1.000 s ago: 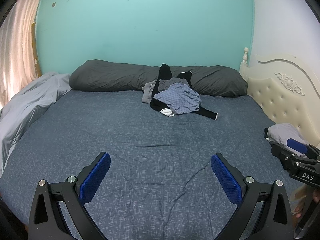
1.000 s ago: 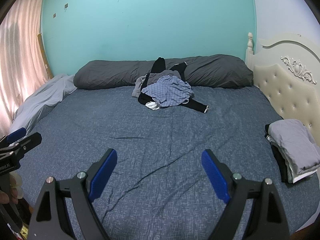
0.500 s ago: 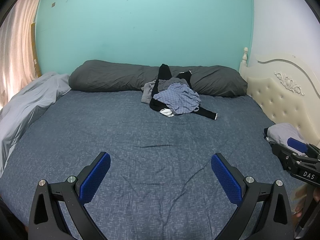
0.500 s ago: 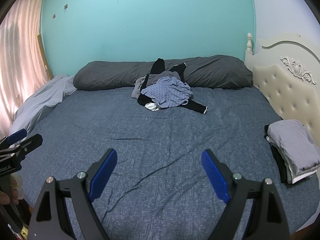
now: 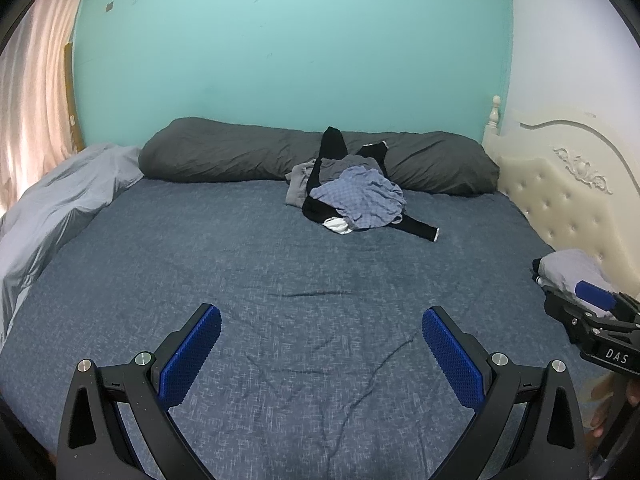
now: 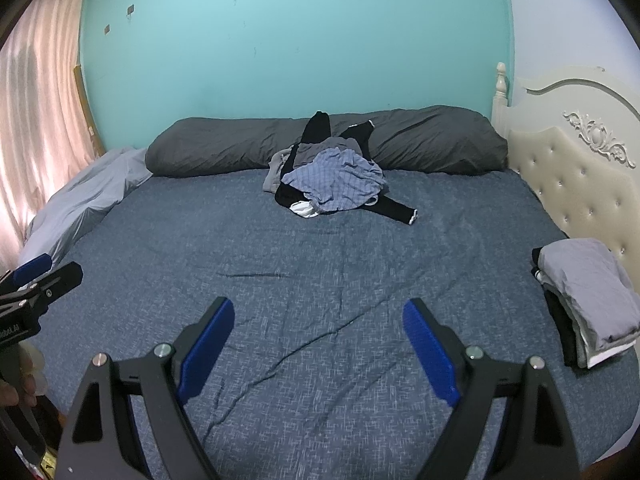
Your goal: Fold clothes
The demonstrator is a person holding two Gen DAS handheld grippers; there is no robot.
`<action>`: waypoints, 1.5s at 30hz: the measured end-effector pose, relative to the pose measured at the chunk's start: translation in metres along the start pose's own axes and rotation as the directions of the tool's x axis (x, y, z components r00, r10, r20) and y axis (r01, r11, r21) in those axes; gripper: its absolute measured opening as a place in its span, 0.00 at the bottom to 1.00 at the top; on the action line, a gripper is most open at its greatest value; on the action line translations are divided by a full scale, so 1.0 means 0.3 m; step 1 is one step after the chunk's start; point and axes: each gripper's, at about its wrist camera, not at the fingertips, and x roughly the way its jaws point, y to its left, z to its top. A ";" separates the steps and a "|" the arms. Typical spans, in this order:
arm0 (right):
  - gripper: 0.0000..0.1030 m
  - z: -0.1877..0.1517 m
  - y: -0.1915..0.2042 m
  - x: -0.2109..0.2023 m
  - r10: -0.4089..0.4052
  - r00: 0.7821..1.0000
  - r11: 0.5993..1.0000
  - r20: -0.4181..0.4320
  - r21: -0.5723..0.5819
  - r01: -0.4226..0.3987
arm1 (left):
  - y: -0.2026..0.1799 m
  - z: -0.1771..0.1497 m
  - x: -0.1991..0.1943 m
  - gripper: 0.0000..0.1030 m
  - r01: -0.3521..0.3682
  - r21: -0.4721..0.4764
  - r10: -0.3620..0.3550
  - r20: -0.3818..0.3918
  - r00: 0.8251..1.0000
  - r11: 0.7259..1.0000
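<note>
Surroundings: a long grey pillow (image 5: pixel 248 152) lies behind the heap; the cream headboard (image 6: pixel 580 184) stands to the right of both grippers.
Path: only bare blue bedsheet (image 5: pixel 280 280) ahead.
Unfolded heap (image 5: pixel 352 196): far ahead of the left gripper (image 5: pixel 320 344), slightly right.
Grippers: left and right gripper (image 6: pixel 318 340) both spread wide, empty.
Right view only: the whole folded stack (image 6: pixel 580 300), right of its fingers.

blue bed (image 6: pixel 320 280), grey bolster (image 6: pixel 420 144), unfolded clothes heap (image 6: pixel 332 188), folded stack (image 6: pixel 584 300)
</note>
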 end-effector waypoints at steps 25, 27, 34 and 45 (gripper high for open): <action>0.85 0.111 -0.043 0.651 0.023 0.996 0.999 -0.090 -0.032 -0.026 | 0.186 0.034 0.708 1.00 -0.028 -0.091 0.019 -0.097 0.995 0.995; 0.85 0.139 -0.053 0.739 0.025 0.995 0.999 -0.096 -0.025 -0.027 | 0.204 0.042 0.784 1.00 -0.035 -0.094 0.025 -0.106 0.994 0.995; 0.85 0.210 -0.058 1.011 0.035 0.992 0.998 -0.119 -0.046 -0.040 | 0.250 0.061 1.024 1.00 -0.042 -0.124 0.027 -0.126 0.992 0.991; 0.84 0.329 -0.054 1.439 0.089 0.981 0.990 -0.171 -0.091 -0.106 | 0.302 0.031 1.298 1.00 -0.037 -0.181 0.003 -0.183 0.983 0.983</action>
